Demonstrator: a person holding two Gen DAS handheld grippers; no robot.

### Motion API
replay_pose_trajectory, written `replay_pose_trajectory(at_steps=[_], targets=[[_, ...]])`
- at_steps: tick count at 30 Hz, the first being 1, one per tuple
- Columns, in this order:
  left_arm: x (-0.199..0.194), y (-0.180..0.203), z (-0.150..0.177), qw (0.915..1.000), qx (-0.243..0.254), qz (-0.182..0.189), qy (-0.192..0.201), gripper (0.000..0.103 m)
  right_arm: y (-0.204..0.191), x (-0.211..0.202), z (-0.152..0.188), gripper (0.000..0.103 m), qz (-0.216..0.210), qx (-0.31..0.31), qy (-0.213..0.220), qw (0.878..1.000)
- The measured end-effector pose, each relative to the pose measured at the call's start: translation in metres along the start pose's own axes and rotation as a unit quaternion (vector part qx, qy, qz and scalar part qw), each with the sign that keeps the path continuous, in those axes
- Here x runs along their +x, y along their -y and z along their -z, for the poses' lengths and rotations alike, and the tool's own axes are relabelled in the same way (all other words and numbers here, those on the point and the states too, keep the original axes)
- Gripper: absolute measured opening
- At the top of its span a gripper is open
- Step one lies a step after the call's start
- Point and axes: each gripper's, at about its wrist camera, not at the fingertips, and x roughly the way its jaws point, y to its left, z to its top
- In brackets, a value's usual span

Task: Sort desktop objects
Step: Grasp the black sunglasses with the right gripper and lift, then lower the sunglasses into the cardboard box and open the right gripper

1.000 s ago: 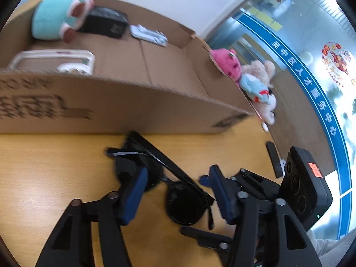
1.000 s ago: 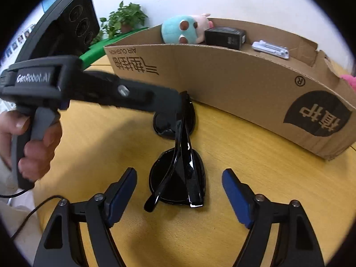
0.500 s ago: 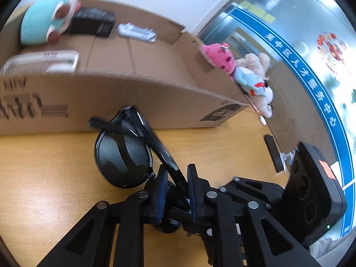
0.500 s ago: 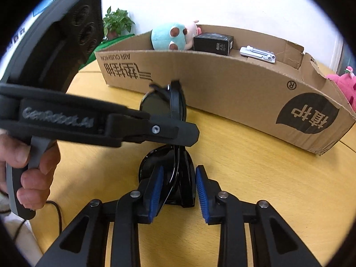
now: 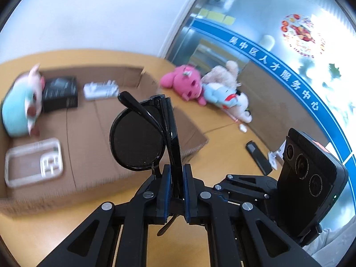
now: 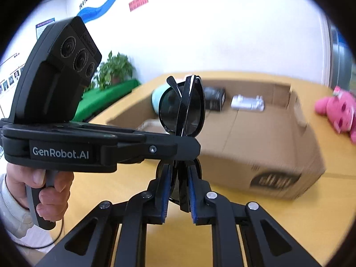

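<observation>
Folded black sunglasses (image 5: 142, 138) are held up in the air above the wooden table by both grippers. My left gripper (image 5: 176, 191) is shut on their frame, one lens standing up above the pads. My right gripper (image 6: 179, 191) is shut on the other lens of the sunglasses (image 6: 184, 109), with the left gripper crossing just in front of it. Behind and below is the open cardboard box (image 5: 93, 120), also in the right wrist view (image 6: 255, 138).
In the box lie a teal plush (image 5: 17, 109), a black box (image 5: 60, 93), a silver pack (image 5: 101, 89) and a white tray (image 5: 33, 162). Pink and pale plush toys (image 5: 207, 91) and a black remote (image 5: 258, 158) lie on the table to the right.
Both grippers closed on the sunglasses and lifted them off the table. The box now sits lower in both views.
</observation>
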Motion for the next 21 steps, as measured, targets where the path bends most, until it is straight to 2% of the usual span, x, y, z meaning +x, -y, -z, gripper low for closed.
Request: replay_pose_trajectory(at_steps=[7,11,16,21], targets=[[-0.023,0.021,-0.074,0.9968,0.069,-0.009,0.039,0.007,0.009,-0.021,-0.065,0.014,0.009,-0.018,0.074,0.997],[-0.028,0.020,-0.110,0.9952,0.083,-0.014,0.050,0.007,0.019,-0.020,-0.104,0.014,0.006,-0.026,0.096,0.995],[-0.021,-0.007,-0.150,0.9968,0.061,-0.006,0.051,0.007,0.035,-0.005,-0.141,0.014,-0.007,-0.019,0.091,0.996],[0.004,-0.047,-0.172,0.9994,0.026,-0.001,0.024,0.007,0.055,0.032,-0.169,0.014,-0.023,-0.003,0.053,0.998]])
